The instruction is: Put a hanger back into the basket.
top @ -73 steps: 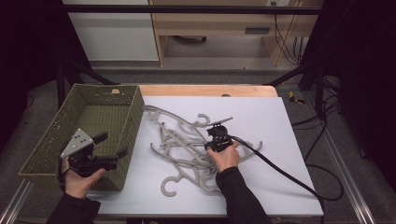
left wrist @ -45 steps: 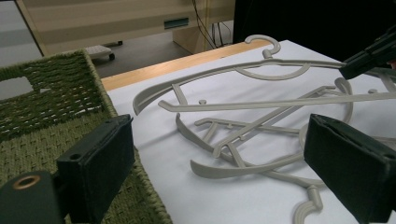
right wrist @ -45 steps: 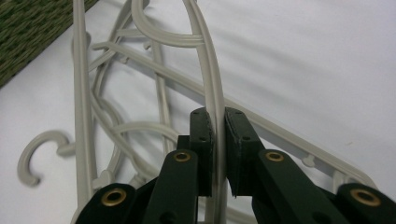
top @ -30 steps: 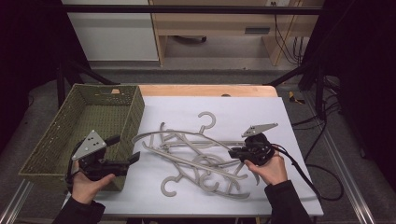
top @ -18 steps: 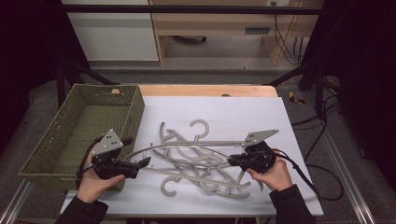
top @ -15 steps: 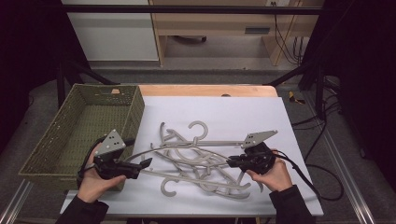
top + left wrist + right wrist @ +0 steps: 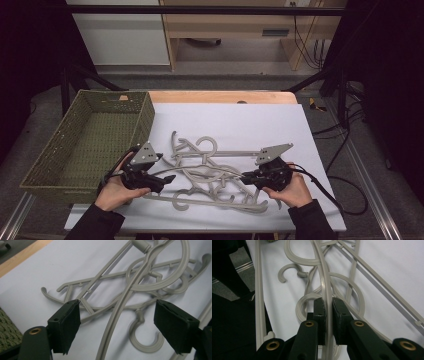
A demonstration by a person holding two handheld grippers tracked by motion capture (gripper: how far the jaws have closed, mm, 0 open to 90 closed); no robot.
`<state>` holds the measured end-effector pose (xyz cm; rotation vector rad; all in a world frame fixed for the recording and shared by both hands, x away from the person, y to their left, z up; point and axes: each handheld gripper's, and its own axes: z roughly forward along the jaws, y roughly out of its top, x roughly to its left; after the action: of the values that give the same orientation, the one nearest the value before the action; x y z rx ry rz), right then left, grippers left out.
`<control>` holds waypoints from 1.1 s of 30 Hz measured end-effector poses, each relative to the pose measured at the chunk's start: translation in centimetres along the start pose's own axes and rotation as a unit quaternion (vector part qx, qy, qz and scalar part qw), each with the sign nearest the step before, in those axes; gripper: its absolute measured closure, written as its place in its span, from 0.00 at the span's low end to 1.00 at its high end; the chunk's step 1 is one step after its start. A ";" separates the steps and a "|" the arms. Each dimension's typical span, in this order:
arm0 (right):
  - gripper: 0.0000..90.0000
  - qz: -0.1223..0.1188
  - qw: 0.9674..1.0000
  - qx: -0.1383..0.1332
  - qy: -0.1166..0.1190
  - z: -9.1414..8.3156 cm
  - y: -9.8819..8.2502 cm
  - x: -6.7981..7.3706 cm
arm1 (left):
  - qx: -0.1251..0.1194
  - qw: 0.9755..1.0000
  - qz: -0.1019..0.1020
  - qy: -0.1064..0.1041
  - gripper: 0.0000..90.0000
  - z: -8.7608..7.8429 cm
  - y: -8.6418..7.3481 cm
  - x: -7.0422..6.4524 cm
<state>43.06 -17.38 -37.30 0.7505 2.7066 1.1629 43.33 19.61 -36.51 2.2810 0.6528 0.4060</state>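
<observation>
Right tongs (image 7: 327, 315) clamp one arm of the grey plastic hanger (image 7: 325, 282); its far arm runs between the left tongs (image 7: 117, 327), wide and just closing.

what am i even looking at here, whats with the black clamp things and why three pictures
A person sits at a white table and holds a hand tool in each hand; each tool has two black jaws. The high view looks down from above. The other two pictures come from small cameras riding on each tool, looking along its jaws.

On the table lies a tangle of grey plastic hangers, beside a green woven basket. The right gripper is clamped on one hanger arm. The left gripper has that arm's other end between its jaws, which have just been closing but are not yet touching it.
</observation>
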 end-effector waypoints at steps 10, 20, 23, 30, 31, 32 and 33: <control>0.92 -0.009 1.000 0.015 0.009 0.7 0.0 0.1 | 0.053 0.998 0.023 -0.013 0.45 2.1 -0.6 -0.5; 0.92 -0.011 1.000 0.015 0.018 0.9 0.0 0.2 | 0.084 0.995 0.044 -0.022 0.68 3.1 -0.9 -0.7; 0.92 -0.014 1.000 0.012 0.023 1.0 -0.1 0.2 | 0.087 0.995 0.044 -0.025 0.76 3.1 -1.0 -0.6; 0.91 -0.022 0.999 0.012 0.026 1.1 -0.1 0.1 | 0.087 0.995 0.043 -0.025 0.83 2.7 -1.0 -0.9; 0.91 -0.024 0.999 0.012 0.029 1.1 -0.1 0.0 | 0.090 0.995 0.048 -0.024 0.83 2.6 -0.9 -0.9; 0.91 -0.022 0.999 0.006 0.028 1.1 -0.1 0.0 | 0.085 0.995 0.047 -0.024 0.84 2.5 -1.0 -1.0; 0.91 -0.022 0.999 0.006 0.028 1.1 -0.1 0.0 | 0.085 0.995 0.047 -0.024 0.84 2.5 -1.0 -1.0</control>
<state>43.30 -16.68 -38.16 0.6654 2.7640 1.1758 43.29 18.23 -39.03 2.4822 0.5767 0.3499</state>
